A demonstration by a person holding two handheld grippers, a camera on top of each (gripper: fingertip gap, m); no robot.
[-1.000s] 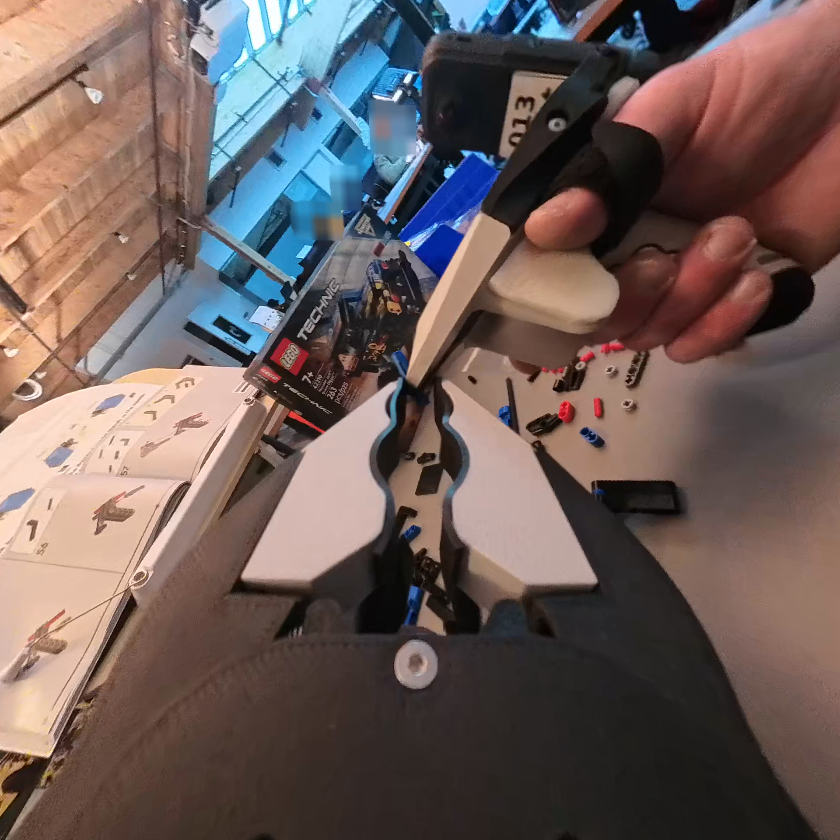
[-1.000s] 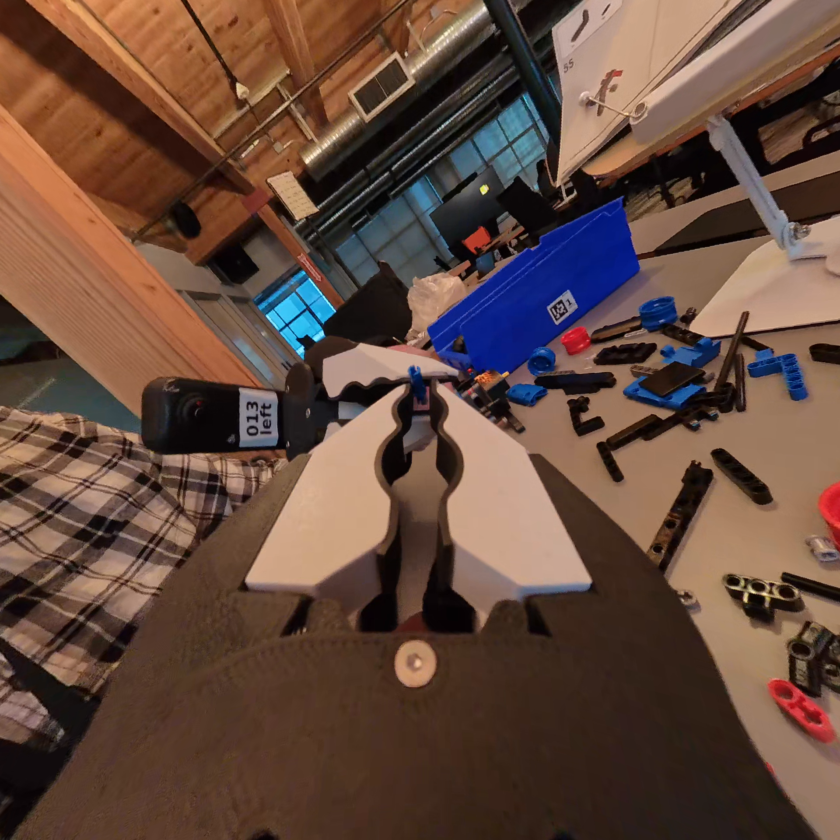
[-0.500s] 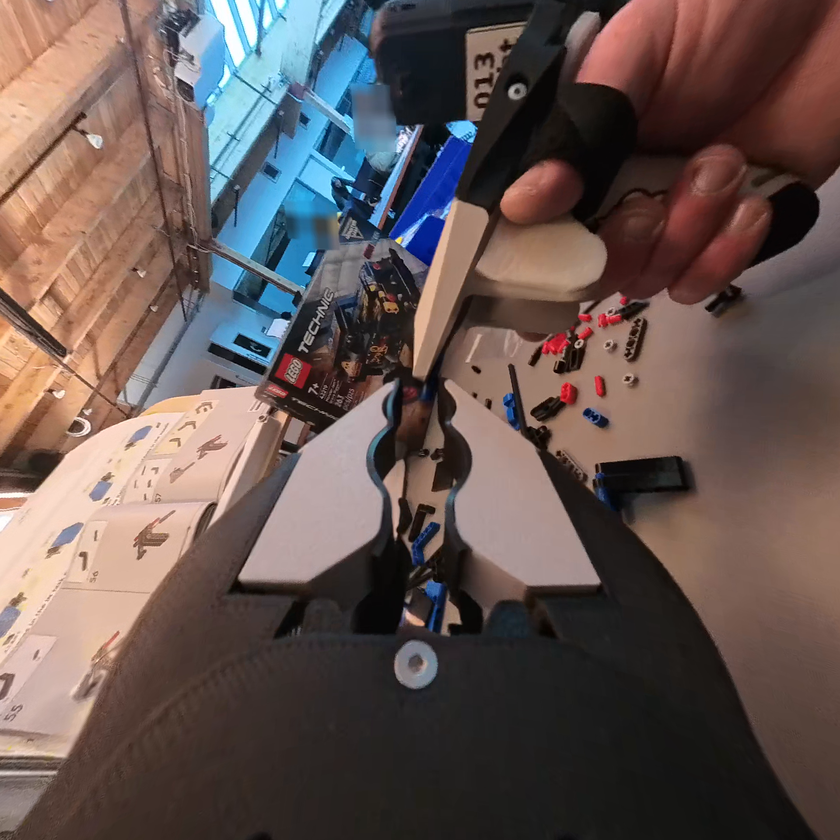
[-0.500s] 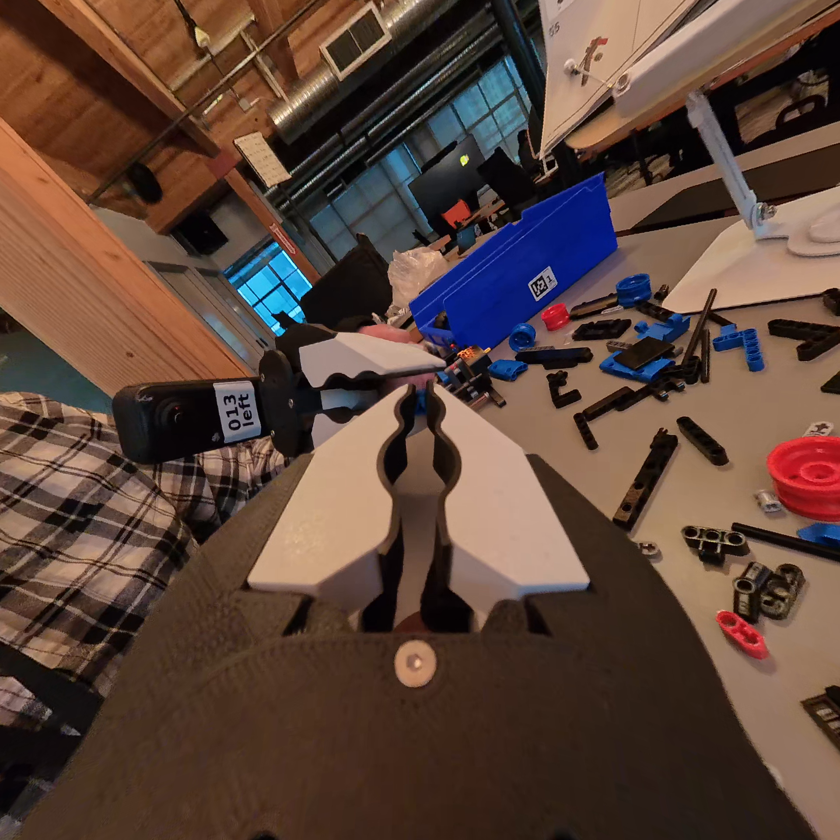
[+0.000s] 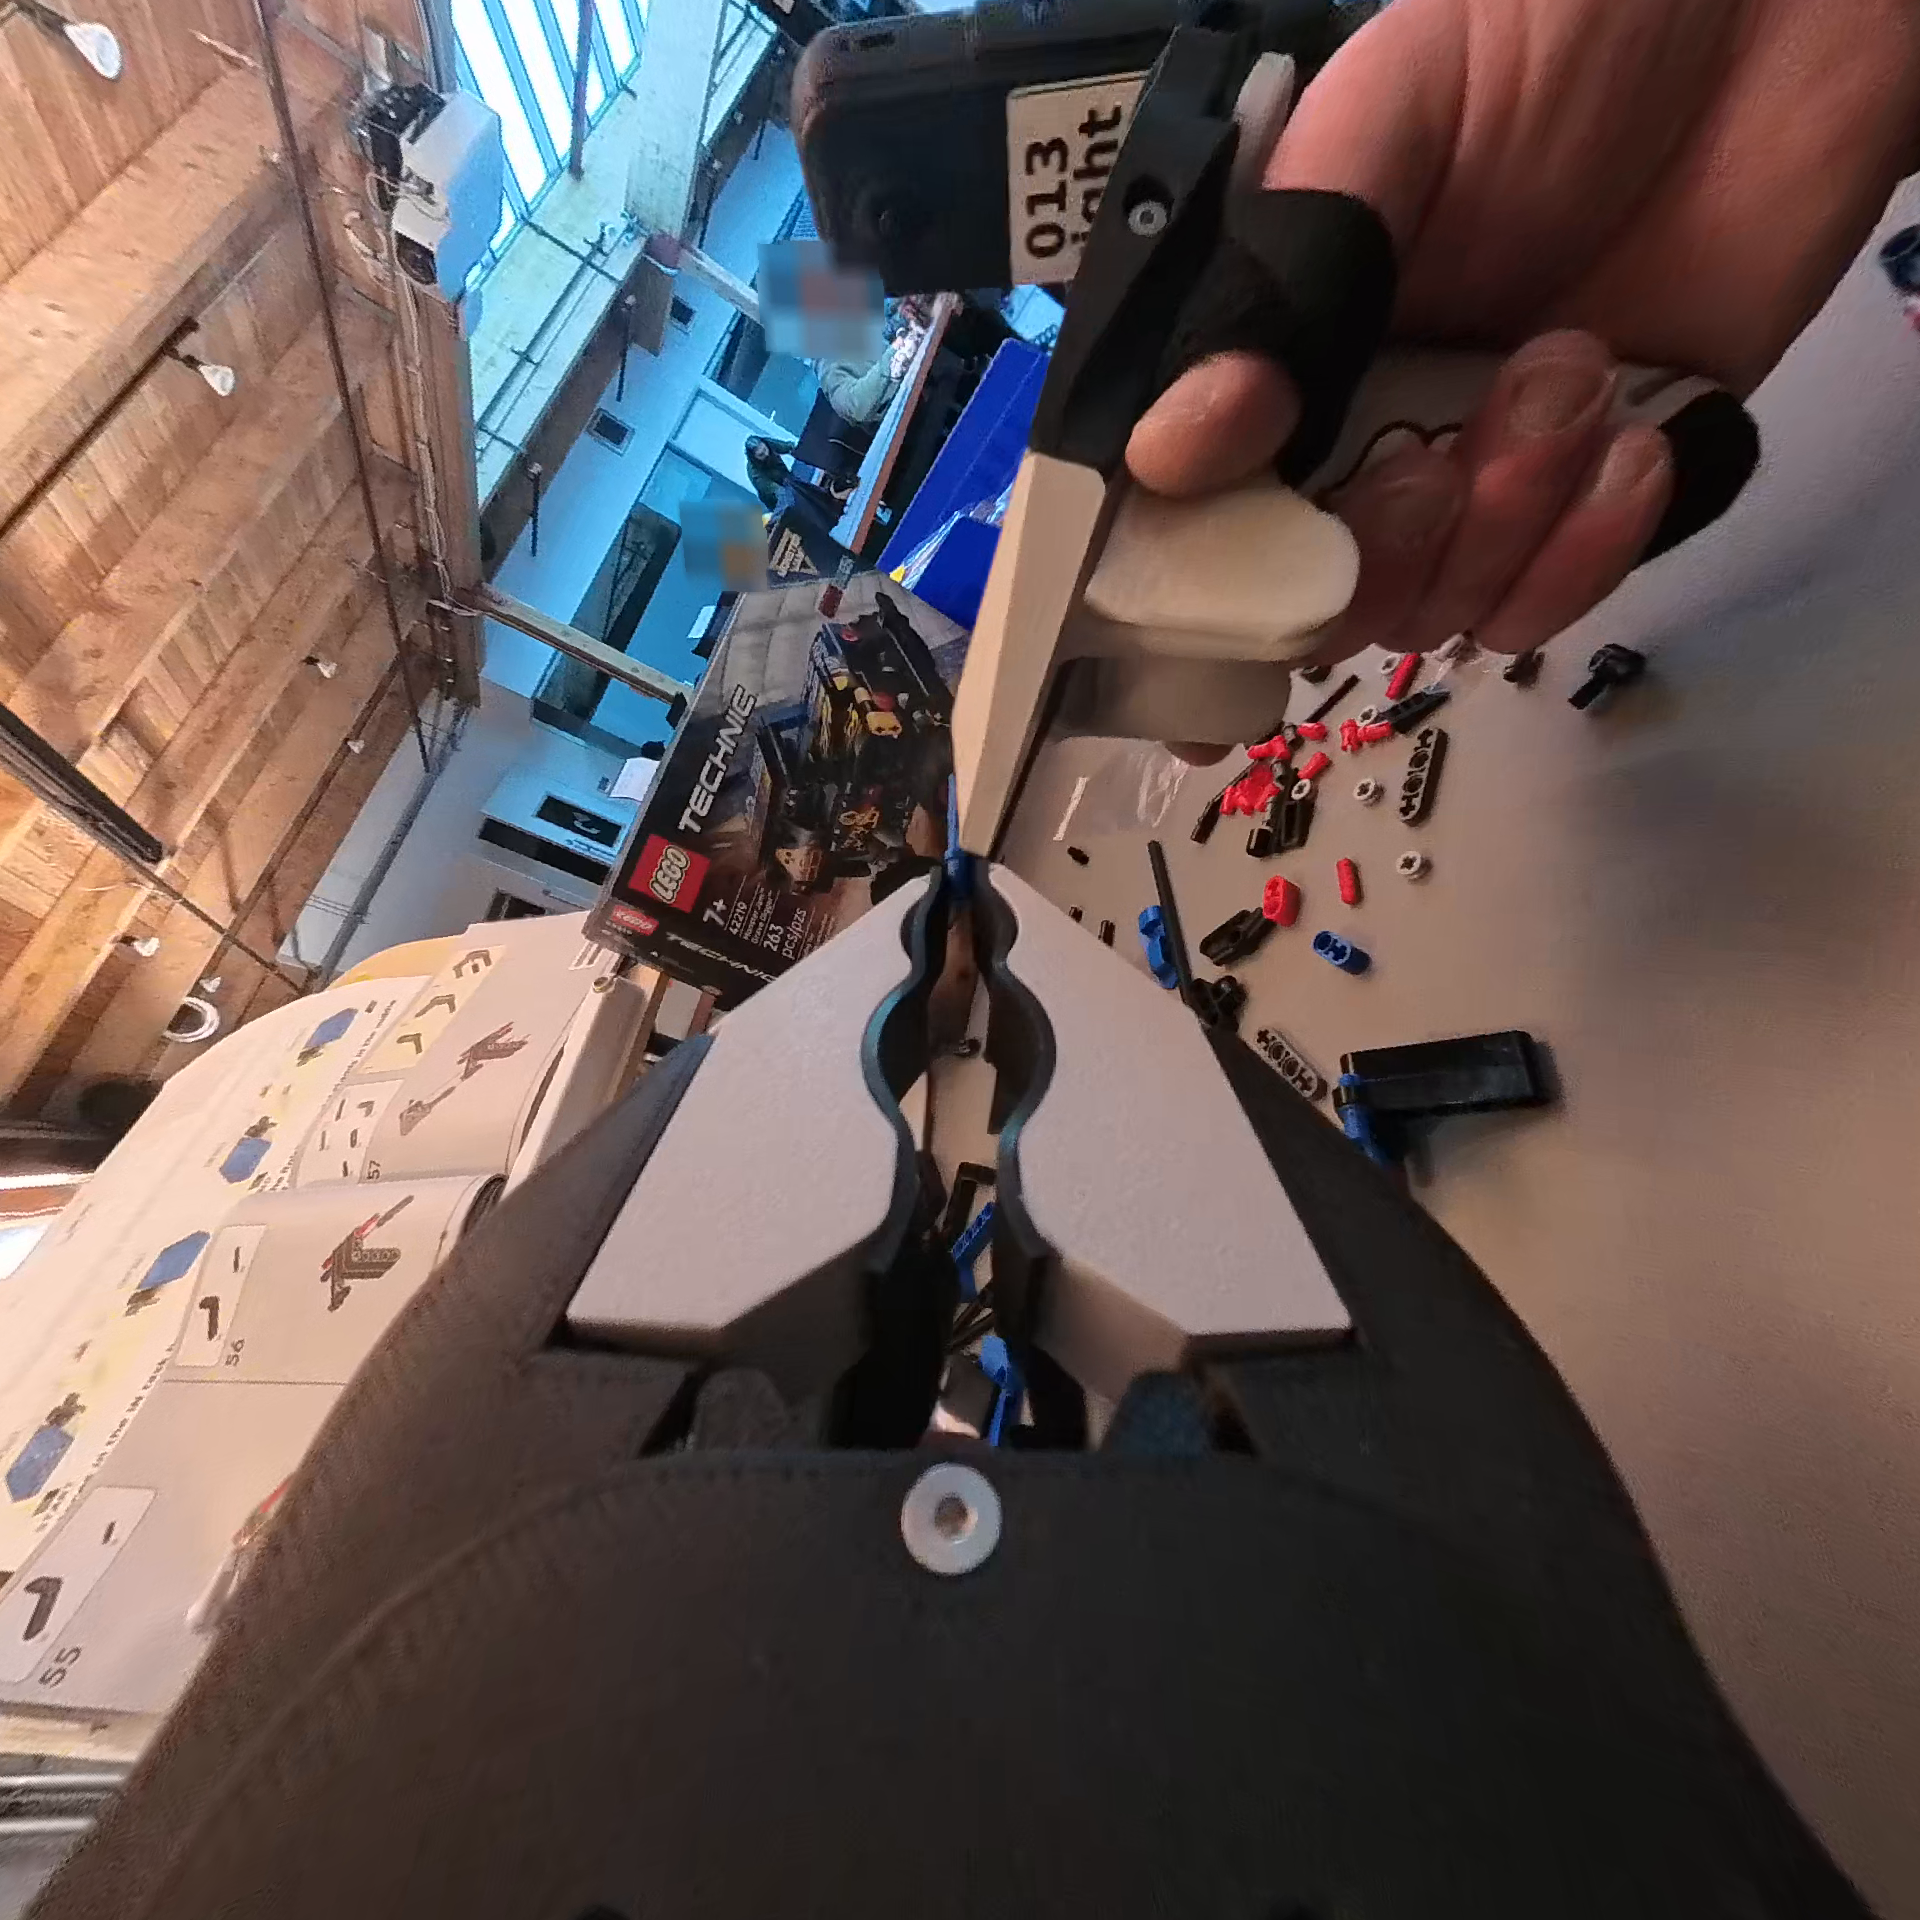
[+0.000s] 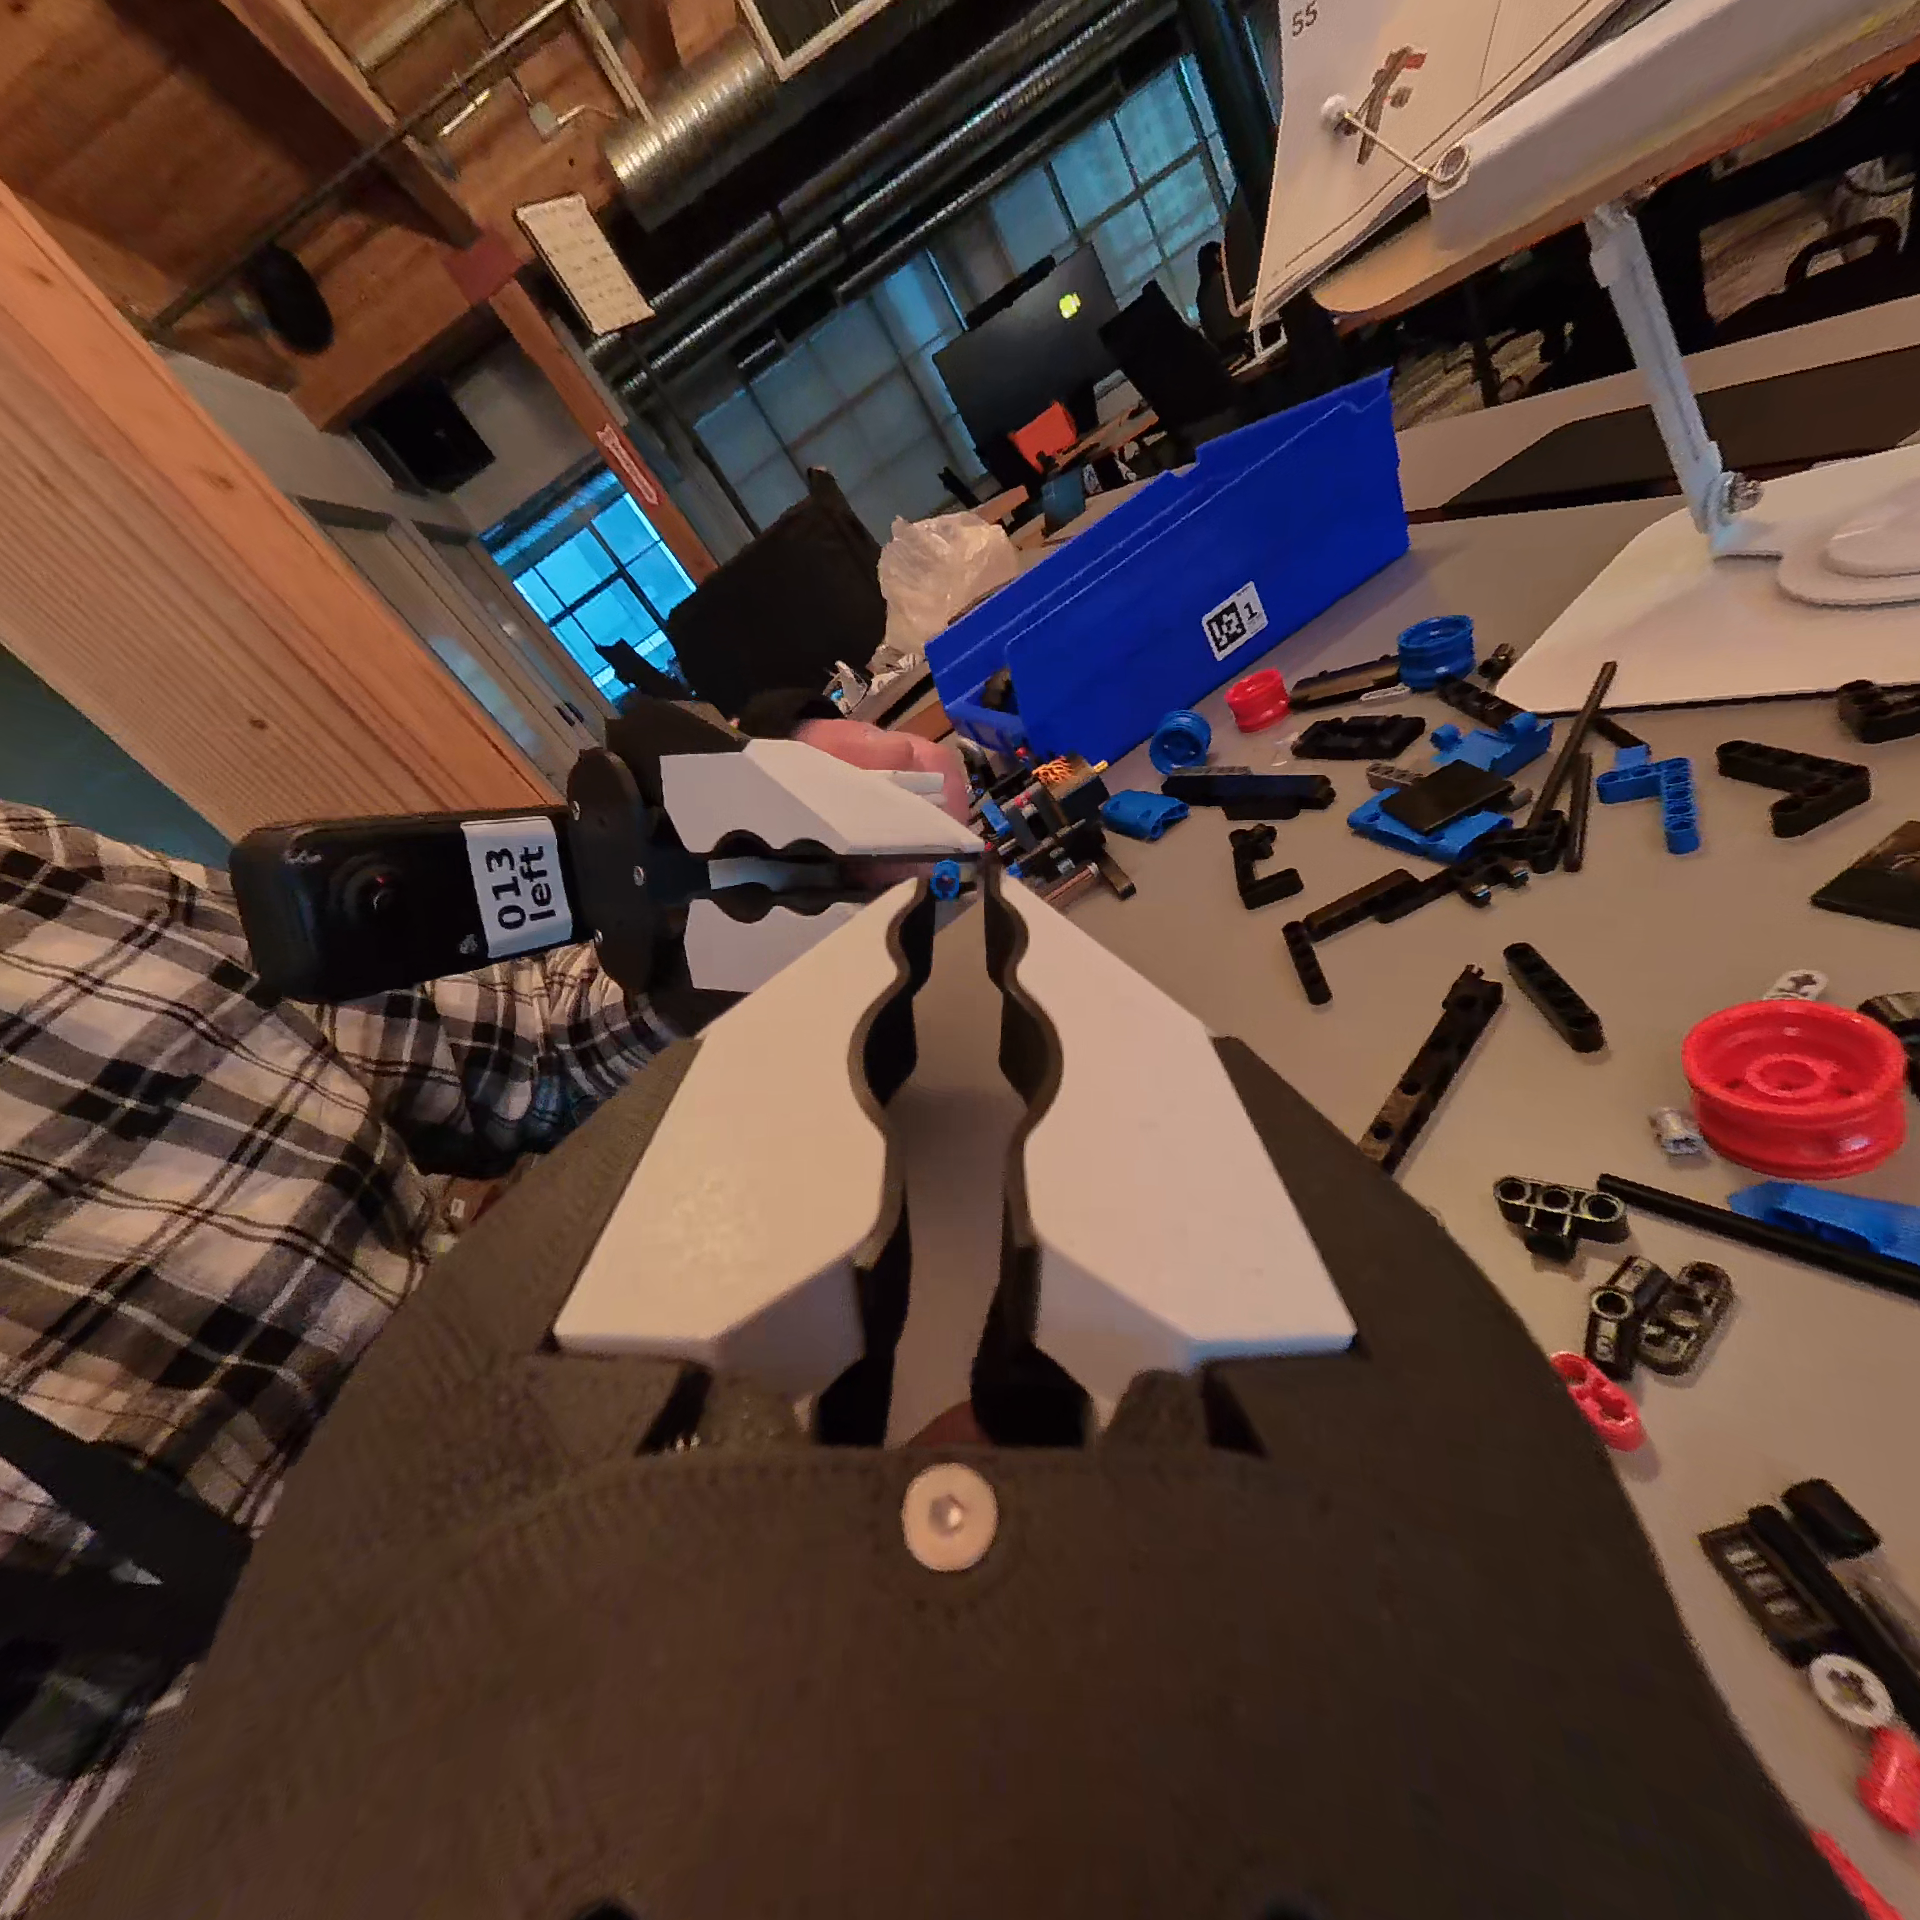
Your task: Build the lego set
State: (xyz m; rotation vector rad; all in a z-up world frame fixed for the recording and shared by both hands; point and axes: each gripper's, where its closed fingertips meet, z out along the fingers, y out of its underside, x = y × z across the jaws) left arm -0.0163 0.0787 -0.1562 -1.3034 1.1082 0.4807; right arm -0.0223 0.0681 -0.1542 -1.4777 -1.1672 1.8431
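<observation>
My left gripper pinching a blue pin, my right gripper tips nearly together beside it, grip unclear, loose pieces on grey table

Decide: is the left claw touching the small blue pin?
Touching. The left wrist view shows the left claw pinching the blue pin at its tips; the right wrist view agrees.
</observation>
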